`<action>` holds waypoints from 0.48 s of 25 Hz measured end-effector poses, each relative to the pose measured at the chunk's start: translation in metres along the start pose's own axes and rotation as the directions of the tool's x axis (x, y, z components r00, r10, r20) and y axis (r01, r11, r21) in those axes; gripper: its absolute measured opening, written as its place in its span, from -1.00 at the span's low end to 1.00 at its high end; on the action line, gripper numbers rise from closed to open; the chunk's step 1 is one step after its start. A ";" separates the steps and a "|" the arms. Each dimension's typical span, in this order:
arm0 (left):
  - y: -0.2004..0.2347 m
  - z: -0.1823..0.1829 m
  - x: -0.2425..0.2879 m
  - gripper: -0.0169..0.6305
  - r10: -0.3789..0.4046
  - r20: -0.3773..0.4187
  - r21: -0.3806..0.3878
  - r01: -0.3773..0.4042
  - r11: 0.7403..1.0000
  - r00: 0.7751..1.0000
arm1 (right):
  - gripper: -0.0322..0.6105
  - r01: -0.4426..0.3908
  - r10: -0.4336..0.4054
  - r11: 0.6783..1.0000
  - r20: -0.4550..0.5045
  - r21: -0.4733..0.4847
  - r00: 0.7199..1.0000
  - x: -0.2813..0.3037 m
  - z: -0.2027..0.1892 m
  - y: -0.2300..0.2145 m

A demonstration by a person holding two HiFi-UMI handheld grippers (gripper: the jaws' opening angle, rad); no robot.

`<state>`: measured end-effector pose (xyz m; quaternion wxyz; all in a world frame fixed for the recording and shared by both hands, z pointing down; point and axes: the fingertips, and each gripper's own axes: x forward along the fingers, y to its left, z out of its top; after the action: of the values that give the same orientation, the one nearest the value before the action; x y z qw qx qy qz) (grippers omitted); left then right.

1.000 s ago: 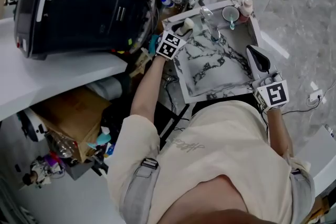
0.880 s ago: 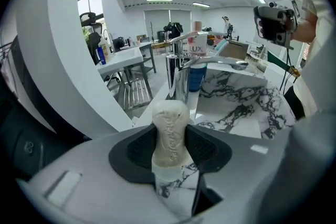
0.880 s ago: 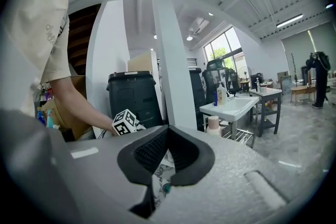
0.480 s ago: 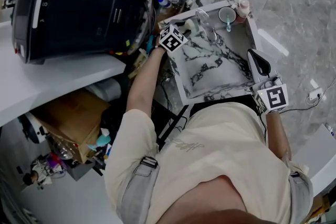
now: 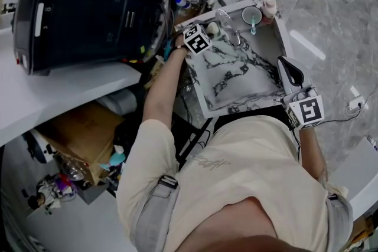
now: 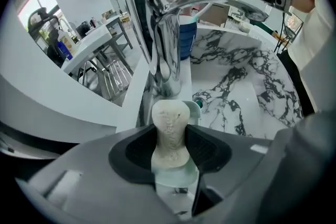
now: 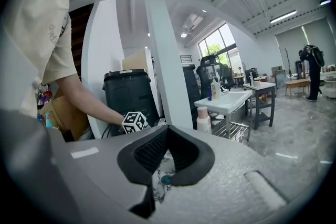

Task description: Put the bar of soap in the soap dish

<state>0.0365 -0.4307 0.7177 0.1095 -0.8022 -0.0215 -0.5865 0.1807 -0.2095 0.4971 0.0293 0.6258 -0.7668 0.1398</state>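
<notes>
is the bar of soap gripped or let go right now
Gripped: the jaws of the left gripper are shut on the upright bar of soap, beside the faucet.

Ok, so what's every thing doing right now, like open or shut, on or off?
left tool, shut on the soap
soap, standing up, pinched between the left tool's jaws
right tool, shut, holding nothing
tap, off, no water coming out
sink, no water standing in it
cup, upright, with a toothbrush standing in it
bottle, upright, cap on
</notes>
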 end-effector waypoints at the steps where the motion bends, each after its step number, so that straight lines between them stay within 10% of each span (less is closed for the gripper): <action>1: -0.001 -0.003 0.002 -0.34 -0.004 -0.031 0.014 0.005 1.000 1.000 | -0.91 -0.001 0.001 1.000 0.000 0.002 1.000 -0.001 -0.001 0.000; 5: -0.001 -0.012 0.010 -0.33 0.005 -0.124 0.069 0.004 0.998 0.992 | -0.91 -0.003 0.003 1.000 -0.002 0.004 1.000 -0.004 -0.003 -0.001; 12: 0.012 0.003 0.006 -0.33 0.105 -0.063 0.069 -0.100 0.993 0.992 | -0.91 0.001 -0.001 1.000 -0.002 0.001 1.000 -0.012 -0.005 -0.006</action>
<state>0.0437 -0.4425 0.7208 0.1665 -0.7782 0.0041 -0.6056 0.1885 -0.1974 0.5005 0.0299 0.6261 -0.7663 0.1409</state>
